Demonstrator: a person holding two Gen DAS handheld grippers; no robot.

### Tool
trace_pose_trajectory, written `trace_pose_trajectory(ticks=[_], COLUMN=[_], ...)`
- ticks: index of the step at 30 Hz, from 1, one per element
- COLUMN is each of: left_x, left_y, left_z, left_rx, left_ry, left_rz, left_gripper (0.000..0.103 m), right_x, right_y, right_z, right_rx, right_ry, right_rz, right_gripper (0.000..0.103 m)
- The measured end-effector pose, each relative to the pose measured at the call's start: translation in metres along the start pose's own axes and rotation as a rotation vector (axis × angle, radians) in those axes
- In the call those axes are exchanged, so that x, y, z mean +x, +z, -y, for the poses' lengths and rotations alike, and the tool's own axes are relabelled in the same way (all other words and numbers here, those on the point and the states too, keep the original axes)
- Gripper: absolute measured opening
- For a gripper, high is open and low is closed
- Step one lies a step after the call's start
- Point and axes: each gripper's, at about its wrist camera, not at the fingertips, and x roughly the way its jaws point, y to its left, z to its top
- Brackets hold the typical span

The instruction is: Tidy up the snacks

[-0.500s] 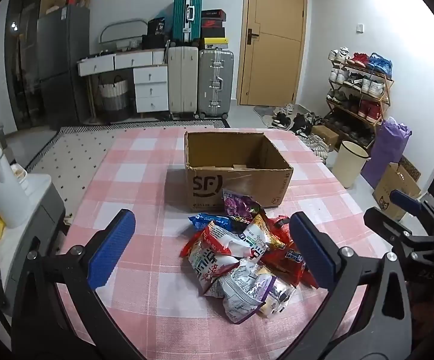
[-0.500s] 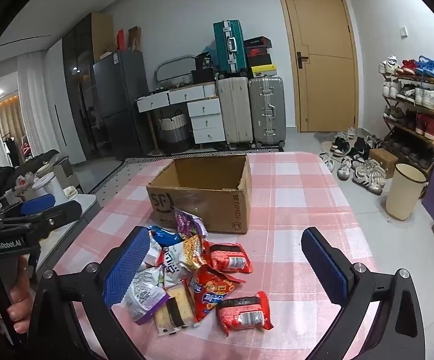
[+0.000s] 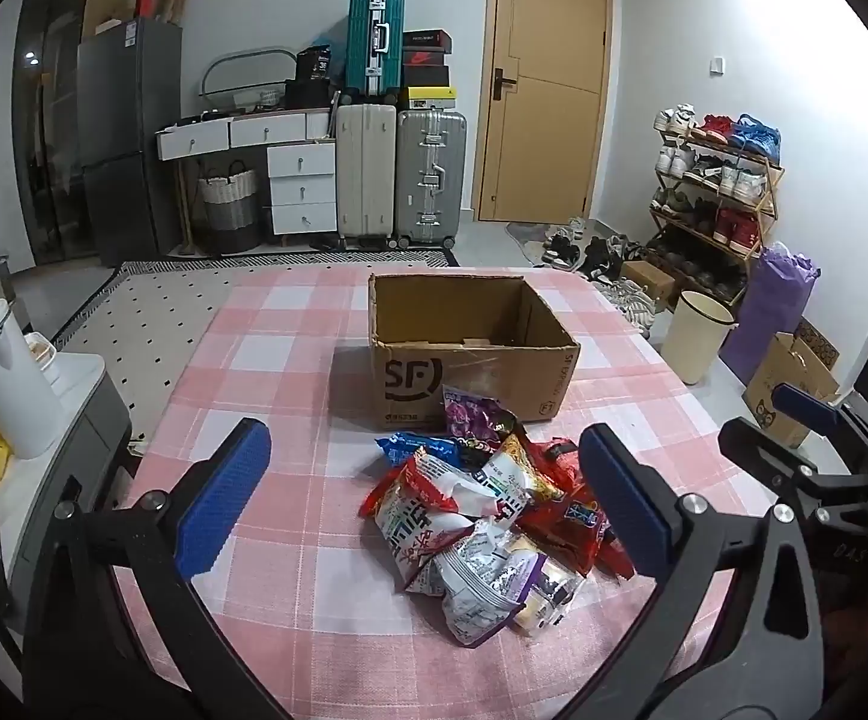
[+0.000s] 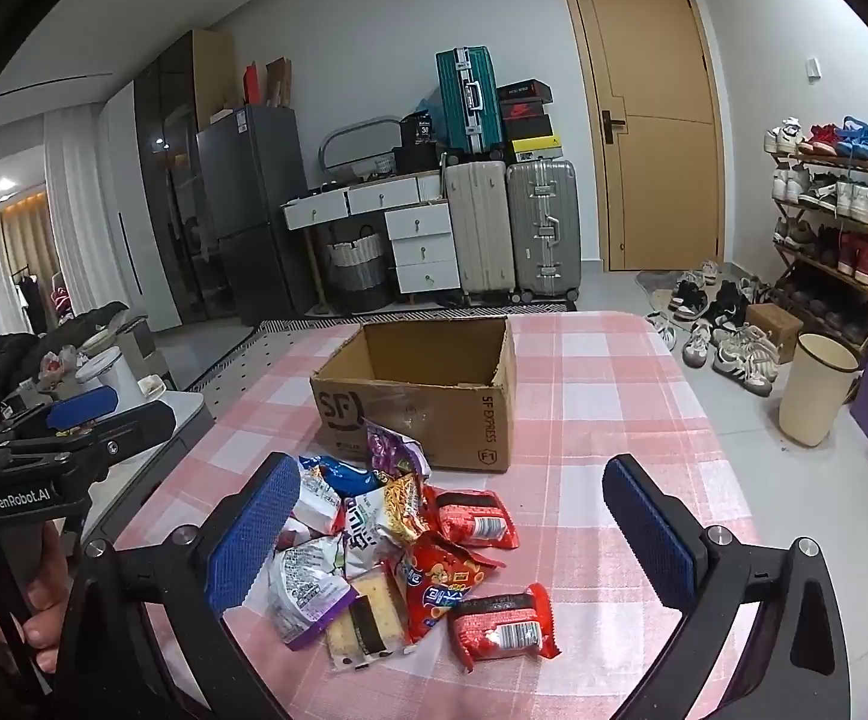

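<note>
A heap of snack packets (image 3: 488, 516) (image 4: 398, 546) lies on the pink checked table, just in front of an open, empty cardboard box (image 3: 464, 348) (image 4: 428, 384). My left gripper (image 3: 428, 504) hovers over the near side of the heap, open wide, nothing between its blue pads. My right gripper (image 4: 452, 534) hangs open above the heap's right part, pads apart and holding nothing. A red packet (image 4: 503, 627) lies nearest the right gripper. The right gripper (image 3: 806, 420) shows at the right edge of the left wrist view, the left gripper (image 4: 83, 414) at the left edge of the right wrist view.
The pink checked tablecloth (image 3: 266, 372) runs to a rounded edge on the right. A white kettle (image 3: 2, 378) stands on a side cabinet at left. A cream bin (image 4: 815, 390) and shoe rack (image 4: 836, 210) stand on the floor at right. Suitcases (image 3: 398, 174) line the far wall.
</note>
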Motion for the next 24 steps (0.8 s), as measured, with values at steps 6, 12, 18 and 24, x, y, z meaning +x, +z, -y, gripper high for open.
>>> trace_pose_trajectory(ticks=[6, 12, 18, 24], left_x=[0.006, 0.007, 0.008, 0.01], left_y=[-0.004, -0.005, -0.008, -0.012], left_z=[-0.004, -0.005, -0.006, -0.005], left_rx=[-0.008, -0.011, -0.013, -0.026], left_ry=[-0.009, -0.015, -0.018, -0.046], left_rz=[-0.009, -0.01, -0.013, -0.021], left_gripper=[0.102, 0.102, 0.102, 0.102], right_x=[0.002, 0.002, 0.001, 0.001], right_y=[0.0, -0.001, -0.001, -0.001], right_z=[0.004, 0.006, 0.005, 0.006], right_rx=[0.007, 0.015, 0.004, 0.008], right_ry=[-0.004, -0.016, -0.056, -0.063], right_rz=[-0.004, -0.007, -0.005, -0.007], right_gripper=[0.103, 0.103, 0.103, 0.103])
